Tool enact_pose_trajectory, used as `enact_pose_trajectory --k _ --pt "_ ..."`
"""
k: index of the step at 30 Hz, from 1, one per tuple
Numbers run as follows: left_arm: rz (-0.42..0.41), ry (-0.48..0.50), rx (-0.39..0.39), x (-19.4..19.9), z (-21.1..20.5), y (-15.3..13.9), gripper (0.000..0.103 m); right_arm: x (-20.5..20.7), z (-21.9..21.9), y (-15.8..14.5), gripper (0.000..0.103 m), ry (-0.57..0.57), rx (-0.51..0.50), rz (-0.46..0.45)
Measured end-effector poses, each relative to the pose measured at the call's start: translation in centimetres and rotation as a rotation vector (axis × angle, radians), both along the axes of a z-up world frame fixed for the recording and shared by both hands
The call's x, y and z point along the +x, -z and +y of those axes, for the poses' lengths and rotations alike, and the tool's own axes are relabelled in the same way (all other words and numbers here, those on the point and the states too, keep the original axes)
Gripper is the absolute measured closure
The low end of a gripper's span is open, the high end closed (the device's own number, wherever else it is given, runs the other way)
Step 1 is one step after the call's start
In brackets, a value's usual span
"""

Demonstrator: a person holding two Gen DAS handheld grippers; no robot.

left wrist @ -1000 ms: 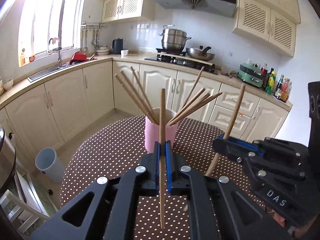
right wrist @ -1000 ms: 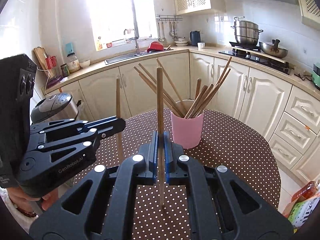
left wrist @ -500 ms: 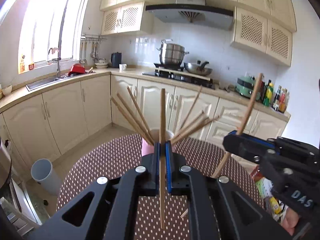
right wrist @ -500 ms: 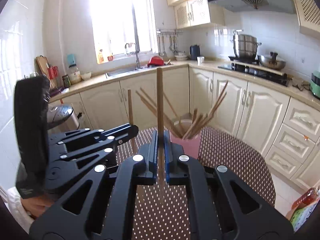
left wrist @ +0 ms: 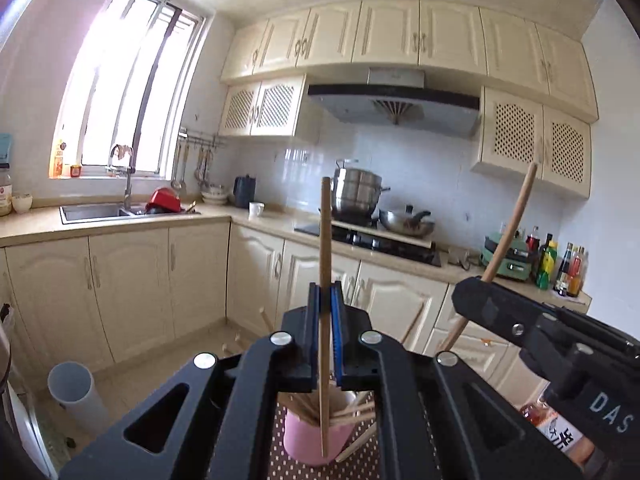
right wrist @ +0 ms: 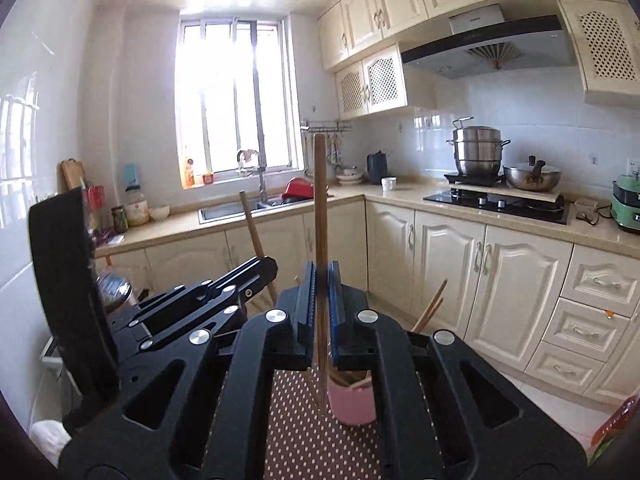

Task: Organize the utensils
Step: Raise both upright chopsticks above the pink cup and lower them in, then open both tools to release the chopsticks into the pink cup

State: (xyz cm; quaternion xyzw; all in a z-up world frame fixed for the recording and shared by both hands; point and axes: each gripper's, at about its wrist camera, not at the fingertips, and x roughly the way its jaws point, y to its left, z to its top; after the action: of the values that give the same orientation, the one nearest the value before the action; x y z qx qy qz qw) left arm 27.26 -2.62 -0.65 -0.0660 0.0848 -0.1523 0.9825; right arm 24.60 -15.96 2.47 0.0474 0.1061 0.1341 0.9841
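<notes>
My left gripper [left wrist: 325, 308] is shut on one wooden chopstick [left wrist: 325, 240], held upright, its lower end over the pink cup [left wrist: 308, 440] of chopsticks below the jaws. My right gripper [right wrist: 319, 296] is shut on another chopstick [right wrist: 319, 208], also upright, just left of the pink cup [right wrist: 352, 404]. The right gripper [left wrist: 464, 296] with its chopstick [left wrist: 512, 224] shows at the right of the left wrist view. The left gripper [right wrist: 268, 266] with its chopstick [right wrist: 256, 240] shows at the left of the right wrist view. Both grippers are raised above the cup.
The cup stands on a round table with a brown polka-dot cloth [right wrist: 304, 432]. Kitchen cabinets [left wrist: 128, 280], a sink [left wrist: 96, 212] and a stove with pots [left wrist: 360, 196] line the walls. A grey bin [left wrist: 76, 396] stands on the floor. A bottle [left wrist: 560, 436] lies low right.
Both grippers have risen and tilted upward with their chopsticks. The pink cup has dropped from the middle of each view to beneath the jaws.
</notes>
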Motion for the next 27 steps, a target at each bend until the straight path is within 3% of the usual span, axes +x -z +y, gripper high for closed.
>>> enact_pose_trajectory --k 6,12,20,27 --pt "-0.040 -0.027 -0.034 1.7 -0.3 -0.3 0.097 1.6 -0.7 -0.2 0.097 0.050 0.015 -0.051" --pt "-0.004 -0.026 -0.060 3.9 0.0 1.5 0.097 2.7 -0.5 0.4 0.097 0.059 -0.004 -0.052" --pt "0.041 -0.005 -0.014 4.9 -0.6 3.7 0.097 3.5 -0.3 1.5 0.097 0.044 -0.003 -0.034" --pt "0.157 0.045 0.048 6.0 -1.2 5.4 0.097 3.8 -0.4 1.4 0.097 0.064 0.000 -0.047"
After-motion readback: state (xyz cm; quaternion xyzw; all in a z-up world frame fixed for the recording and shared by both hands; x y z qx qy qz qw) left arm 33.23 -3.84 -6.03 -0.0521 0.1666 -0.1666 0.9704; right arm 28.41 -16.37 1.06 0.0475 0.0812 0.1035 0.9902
